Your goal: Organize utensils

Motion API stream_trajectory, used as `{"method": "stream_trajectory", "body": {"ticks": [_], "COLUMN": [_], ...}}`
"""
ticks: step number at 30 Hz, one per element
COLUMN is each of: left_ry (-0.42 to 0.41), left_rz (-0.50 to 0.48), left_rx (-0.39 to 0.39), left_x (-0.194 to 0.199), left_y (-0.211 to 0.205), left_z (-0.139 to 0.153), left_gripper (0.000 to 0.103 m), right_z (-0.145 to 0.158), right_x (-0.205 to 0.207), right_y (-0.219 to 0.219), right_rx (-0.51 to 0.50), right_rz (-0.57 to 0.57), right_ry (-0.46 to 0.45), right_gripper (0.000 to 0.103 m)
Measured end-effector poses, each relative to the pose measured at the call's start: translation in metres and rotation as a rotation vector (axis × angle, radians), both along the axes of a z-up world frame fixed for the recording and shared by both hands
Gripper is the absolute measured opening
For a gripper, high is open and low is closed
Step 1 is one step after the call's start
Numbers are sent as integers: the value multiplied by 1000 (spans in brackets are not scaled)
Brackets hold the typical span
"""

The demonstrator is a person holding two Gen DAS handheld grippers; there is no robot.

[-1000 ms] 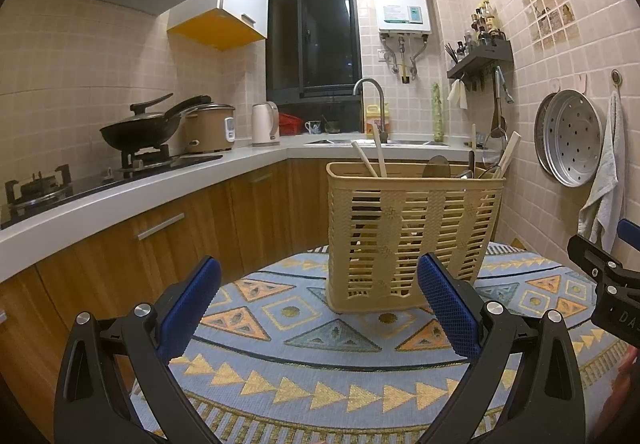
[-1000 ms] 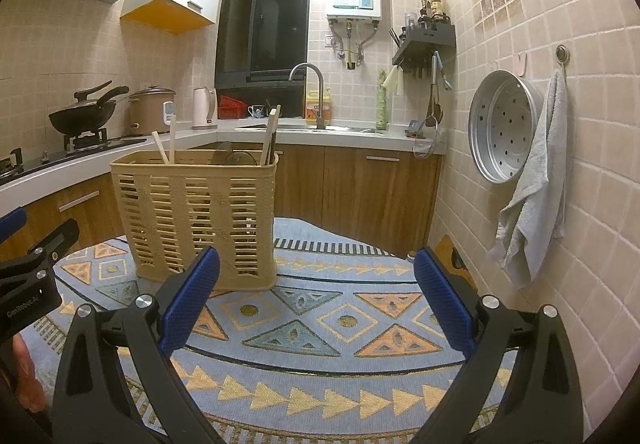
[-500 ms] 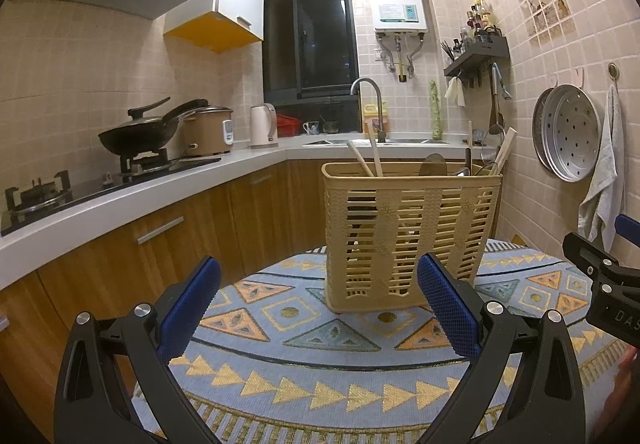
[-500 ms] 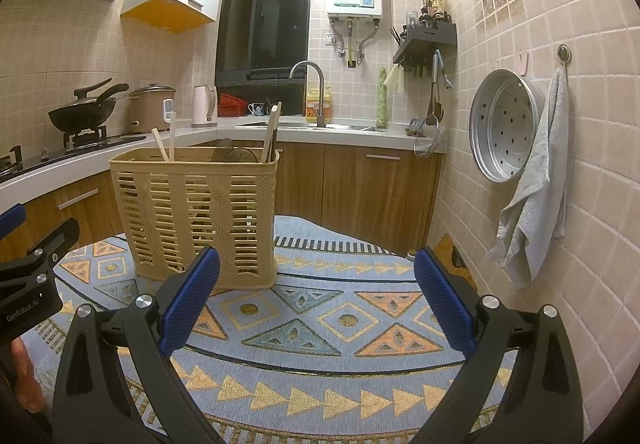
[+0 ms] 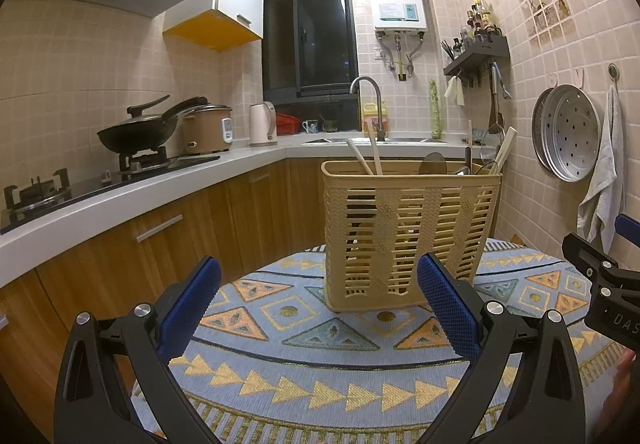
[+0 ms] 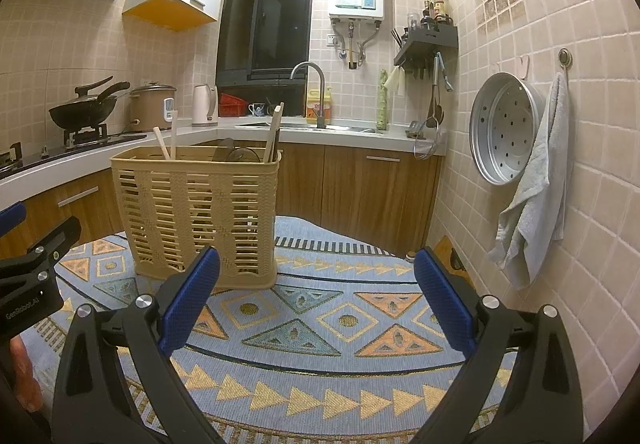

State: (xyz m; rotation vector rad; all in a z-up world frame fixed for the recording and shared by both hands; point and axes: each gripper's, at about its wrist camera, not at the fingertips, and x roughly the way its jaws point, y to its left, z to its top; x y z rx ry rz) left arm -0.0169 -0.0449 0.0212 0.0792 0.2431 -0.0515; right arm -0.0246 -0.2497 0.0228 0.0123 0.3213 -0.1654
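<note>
A beige slatted utensil basket (image 5: pixel 408 232) stands upright on a round table covered with a blue patterned cloth (image 5: pixel 320 356). Wooden handles (image 5: pixel 366 156), a dark spatula (image 5: pixel 432 164) and other utensils stick out of its top. My left gripper (image 5: pixel 318 304) is open and empty, just in front of the basket. In the right wrist view the basket (image 6: pixel 196 212) is to the left of my right gripper (image 6: pixel 316 296), which is open and empty over the cloth (image 6: pixel 320 324). Each gripper shows at the edge of the other's view.
A counter with a wok (image 5: pixel 138 132), rice cooker (image 5: pixel 208 128), kettle (image 5: pixel 263 123) and sink tap (image 5: pixel 366 104) runs behind. On the right tiled wall hang a steamer tray (image 6: pixel 504 128) and a towel (image 6: pixel 536 196). The table edge lies close below the grippers.
The left wrist view has shifted slightly, so the basket sits a little higher and left in it. The right view is nearly unchanged. Both grippers stay open.
</note>
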Motion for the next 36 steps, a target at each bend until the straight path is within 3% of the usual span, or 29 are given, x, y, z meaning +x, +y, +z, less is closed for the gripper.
{"method": "stream_trajectory", "body": {"ticks": [23, 29, 36], "left_ry": [-4, 0, -5], "left_rz": [6, 19, -1], "left_rx": [19, -9, 21], "left_x": [0, 1, 1], "left_y": [0, 7, 1], "left_z": [-2, -1, 0], "left_gripper": [95, 96, 96], "right_z": [0, 0, 0], "right_x": [-1, 0, -1], "right_y": [4, 2, 1], "right_rx": [-7, 3, 0], "right_rz": [5, 3, 4], "right_ry": [1, 4, 2], "right_gripper": [93, 93, 93]}}
